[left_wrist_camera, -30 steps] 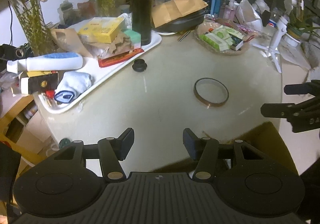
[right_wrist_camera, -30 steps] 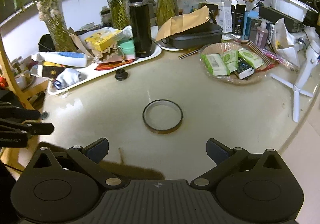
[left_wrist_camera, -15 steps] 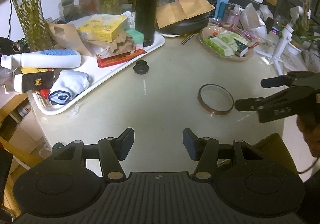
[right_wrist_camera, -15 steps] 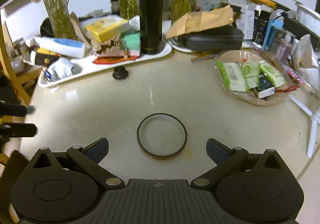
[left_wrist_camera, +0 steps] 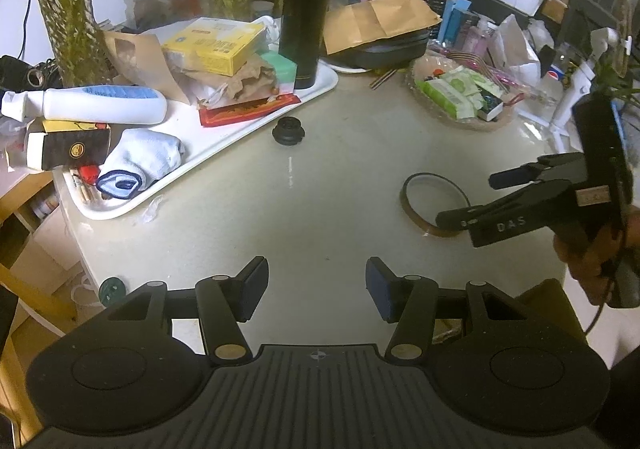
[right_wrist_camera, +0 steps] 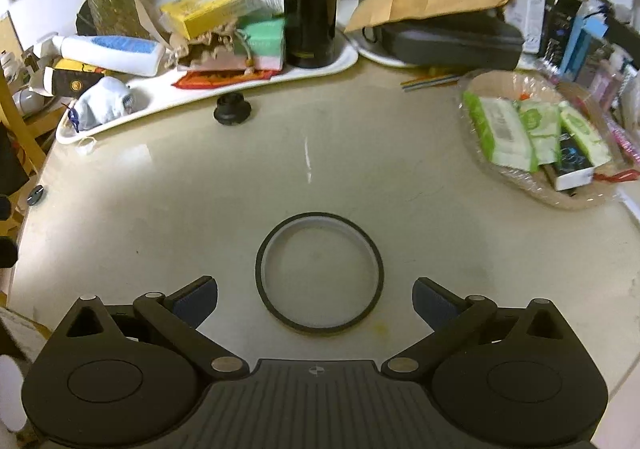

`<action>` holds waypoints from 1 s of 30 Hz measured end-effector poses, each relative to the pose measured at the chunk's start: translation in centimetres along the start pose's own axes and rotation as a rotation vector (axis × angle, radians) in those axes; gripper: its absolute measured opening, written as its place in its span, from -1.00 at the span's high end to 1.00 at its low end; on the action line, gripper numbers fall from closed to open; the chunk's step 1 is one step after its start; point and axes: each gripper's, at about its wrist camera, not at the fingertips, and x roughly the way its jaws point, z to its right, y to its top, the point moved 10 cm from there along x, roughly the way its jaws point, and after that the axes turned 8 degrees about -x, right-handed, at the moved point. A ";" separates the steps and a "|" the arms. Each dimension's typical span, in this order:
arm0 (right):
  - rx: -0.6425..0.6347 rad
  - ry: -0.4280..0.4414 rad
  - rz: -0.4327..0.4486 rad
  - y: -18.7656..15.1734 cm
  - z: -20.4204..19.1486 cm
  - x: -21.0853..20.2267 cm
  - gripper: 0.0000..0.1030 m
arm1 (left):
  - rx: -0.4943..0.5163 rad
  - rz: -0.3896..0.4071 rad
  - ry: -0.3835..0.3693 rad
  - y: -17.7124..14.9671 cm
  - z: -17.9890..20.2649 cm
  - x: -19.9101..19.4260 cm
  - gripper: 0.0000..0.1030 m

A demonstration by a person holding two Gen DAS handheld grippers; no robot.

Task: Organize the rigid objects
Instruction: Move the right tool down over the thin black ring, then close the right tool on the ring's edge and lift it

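Reaching for the tape ring (right_wrist_camera: 319,273), I hold the right gripper (right_wrist_camera: 315,299) with its 2 fingers spread wide, the ring lying flat on the table (right_wrist_camera: 200,189) just ahead and between them. The left gripper (left_wrist_camera: 316,289) hangs apart and empty, well to the ring's left. Risk: the ring is thin and low, so closing too high may skid it forward toward the black cap (right_wrist_camera: 232,111), or 1 pad may ride over its rim.

one tape ring (right_wrist_camera: 319,273), one black cap (right_wrist_camera: 232,112), one flask (left_wrist_camera: 305,9)
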 end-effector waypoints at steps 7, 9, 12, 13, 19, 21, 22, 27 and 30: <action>-0.014 0.001 -0.037 0.1 0.2 2.4 -1.00 | -0.008 -0.005 0.001 0.0 -0.2 0.2 -0.03; -0.028 -0.004 -0.049 0.1 0.1 3.0 -1.00 | -0.009 -0.008 0.002 0.0 -0.2 0.3 -0.03; -0.048 -0.010 -0.061 0.1 0.0 3.6 -0.99 | -0.009 -0.009 0.002 0.0 -0.2 0.4 -0.03; -0.052 -0.012 -0.063 0.1 -0.1 3.8 -0.98 | -0.009 -0.009 0.002 0.0 -0.2 0.4 -0.03; -0.063 -0.017 -0.068 0.1 -0.1 4.4 -0.79 | -0.010 -0.010 0.005 0.0 -0.3 0.4 -0.03; -0.059 -0.004 -0.063 0.2 -0.1 4.3 -0.70 | -0.010 -0.010 0.008 0.0 -0.3 0.5 -0.03; -0.059 -0.005 -0.063 0.2 -0.1 4.2 -0.70 | -0.011 -0.010 0.008 0.0 -0.3 0.5 -0.03; -0.083 -0.017 -0.059 0.2 -0.4 4.1 -0.69 | -0.010 -0.010 0.009 0.0 -0.3 0.5 -0.03; -0.088 -0.017 -0.059 0.2 -0.4 3.9 -0.69 | -0.009 -0.009 0.012 0.0 -0.4 0.5 -0.03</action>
